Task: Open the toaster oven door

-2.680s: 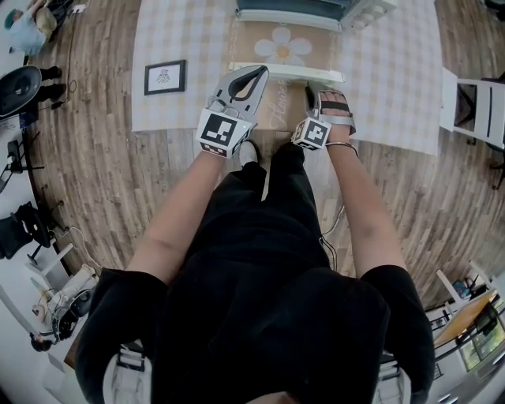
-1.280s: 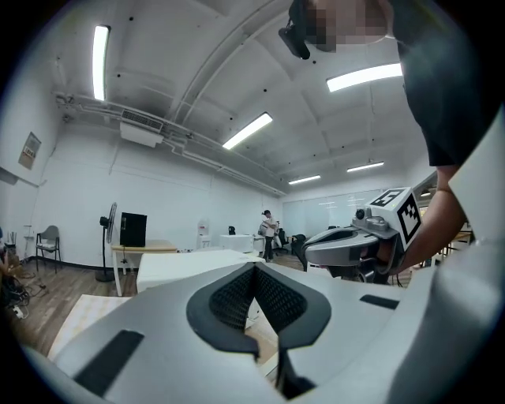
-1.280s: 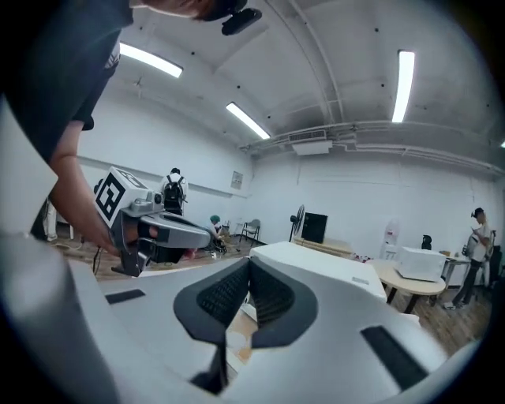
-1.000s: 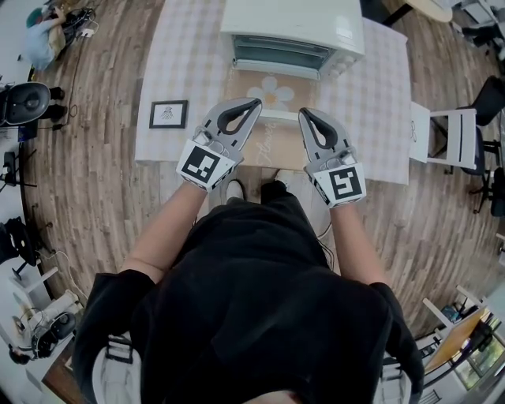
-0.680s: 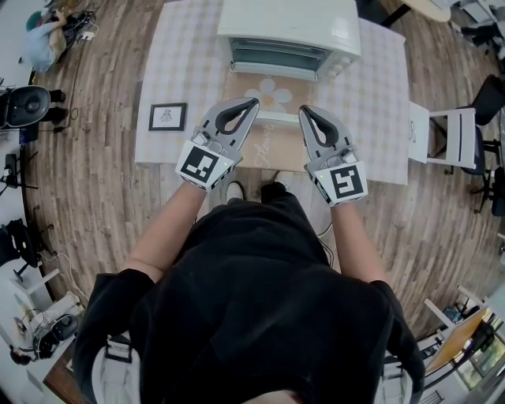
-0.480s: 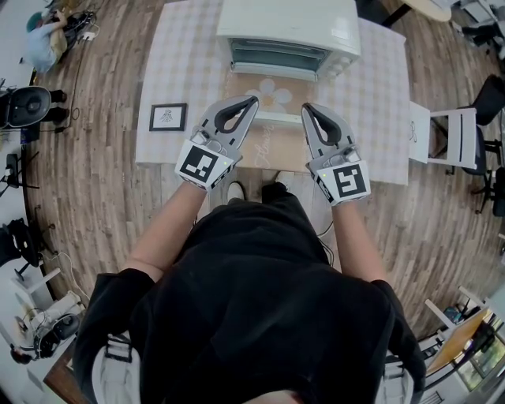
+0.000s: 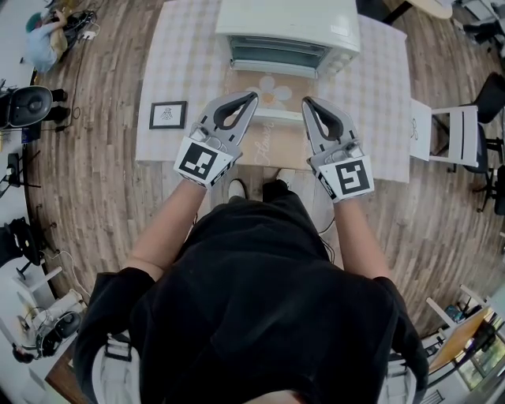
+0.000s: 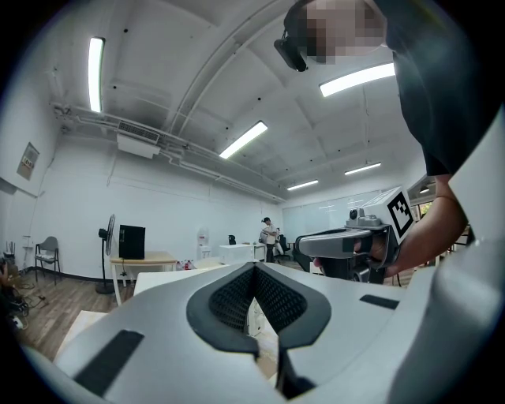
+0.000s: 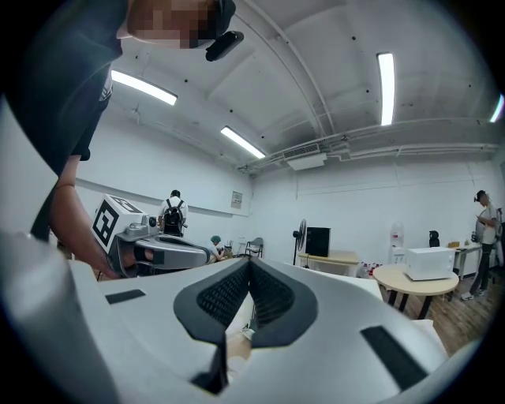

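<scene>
The oven [image 7: 288, 24] sits at the 12 o'clock edge of the bench [image 7: 177, 71], with the mat [image 7: 276, 142] before it at its 6 o'clock. The frame [image 7: 168, 115] lies on the bench at the mat's 9 o'clock. The left tongs [image 7: 251, 96] and right tongs [image 7: 308, 102] hang side by side over the mat, tips toward 12 o'clock. A chair [image 7: 461, 134] stands at the bench's 3 o'clock.

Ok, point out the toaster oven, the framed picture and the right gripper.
toaster oven [image 7: 288, 22], head view, on its white top.
framed picture [image 7: 168, 115], head view, on the middle of the print.
right gripper [image 7: 307, 102], head view, at its closed fingertips.
</scene>
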`<state>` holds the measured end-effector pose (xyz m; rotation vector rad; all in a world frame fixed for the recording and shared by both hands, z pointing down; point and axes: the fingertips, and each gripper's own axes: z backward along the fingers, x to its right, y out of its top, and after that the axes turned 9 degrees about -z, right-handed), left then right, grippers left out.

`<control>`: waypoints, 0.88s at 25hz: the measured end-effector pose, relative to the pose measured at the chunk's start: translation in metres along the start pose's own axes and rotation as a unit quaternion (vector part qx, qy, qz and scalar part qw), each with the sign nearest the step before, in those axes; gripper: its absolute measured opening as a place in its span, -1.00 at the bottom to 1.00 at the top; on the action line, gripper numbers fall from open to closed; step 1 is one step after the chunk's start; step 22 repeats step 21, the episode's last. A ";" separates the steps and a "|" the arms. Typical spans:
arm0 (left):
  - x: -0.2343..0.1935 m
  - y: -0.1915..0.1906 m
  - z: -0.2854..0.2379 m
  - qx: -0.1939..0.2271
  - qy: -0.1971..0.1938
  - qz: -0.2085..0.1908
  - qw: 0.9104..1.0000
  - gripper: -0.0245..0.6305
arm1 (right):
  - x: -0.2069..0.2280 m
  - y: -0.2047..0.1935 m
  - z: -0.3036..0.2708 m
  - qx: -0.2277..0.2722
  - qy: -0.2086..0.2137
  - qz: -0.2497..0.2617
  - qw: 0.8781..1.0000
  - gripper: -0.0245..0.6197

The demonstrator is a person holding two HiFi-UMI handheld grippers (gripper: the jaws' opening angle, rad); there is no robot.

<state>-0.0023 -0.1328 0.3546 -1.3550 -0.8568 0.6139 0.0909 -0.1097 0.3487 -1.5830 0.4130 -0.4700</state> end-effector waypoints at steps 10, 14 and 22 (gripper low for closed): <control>0.002 -0.001 0.000 -0.004 0.002 0.000 1.000 -0.87 | 0.002 -0.005 0.003 -0.004 -0.001 -0.004 1.000 -0.87; 0.001 -0.001 0.001 -0.008 0.002 0.001 1.000 -0.87 | 0.000 -0.006 0.003 -0.006 -0.002 -0.005 1.000 -0.87; 0.003 -0.003 0.001 -0.003 -0.001 0.002 1.000 -0.87 | -0.003 -0.013 -0.001 -0.013 0.001 -0.010 1.000 -0.87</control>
